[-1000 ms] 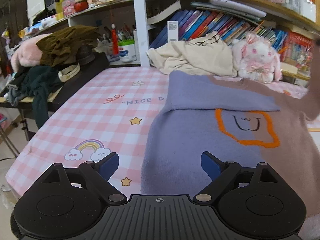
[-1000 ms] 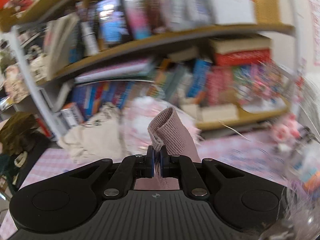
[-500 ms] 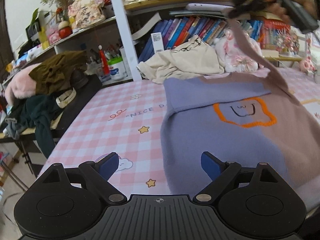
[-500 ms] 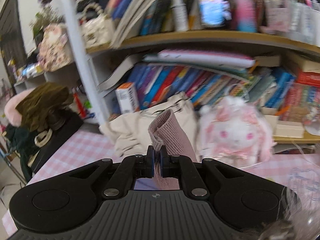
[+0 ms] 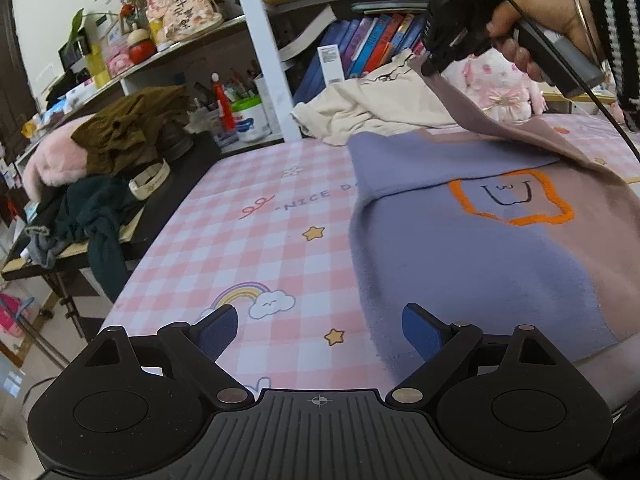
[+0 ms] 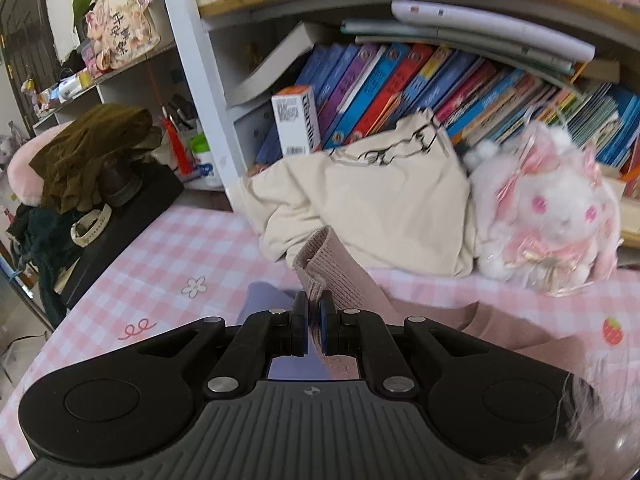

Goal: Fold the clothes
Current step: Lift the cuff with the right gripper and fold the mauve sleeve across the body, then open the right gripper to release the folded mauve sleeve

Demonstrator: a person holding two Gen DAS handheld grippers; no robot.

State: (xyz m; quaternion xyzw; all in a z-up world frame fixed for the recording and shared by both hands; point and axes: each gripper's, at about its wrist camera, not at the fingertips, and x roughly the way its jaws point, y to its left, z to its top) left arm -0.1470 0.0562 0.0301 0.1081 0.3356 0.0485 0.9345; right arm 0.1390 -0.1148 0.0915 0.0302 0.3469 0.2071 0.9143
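Lilac and dusty-pink knit, a sweater [image 5: 472,248] lies flat on a pink checked tablecloth [image 5: 256,248]. The right gripper [image 6: 314,322] is clamped on the ribbed cuff of the pink sleeve [image 6: 332,268], holding it lifted above the sweater's chest. The left gripper [image 5: 320,330] hovers over the near hem, its blue pads spread wide apart, holding nothing. Behind, a cream garment [image 6: 372,200] and a plush rabbit [image 6: 548,208] rest against bookshelves.

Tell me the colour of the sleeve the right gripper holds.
Dusty pink sleeve, clearest in the right wrist view.
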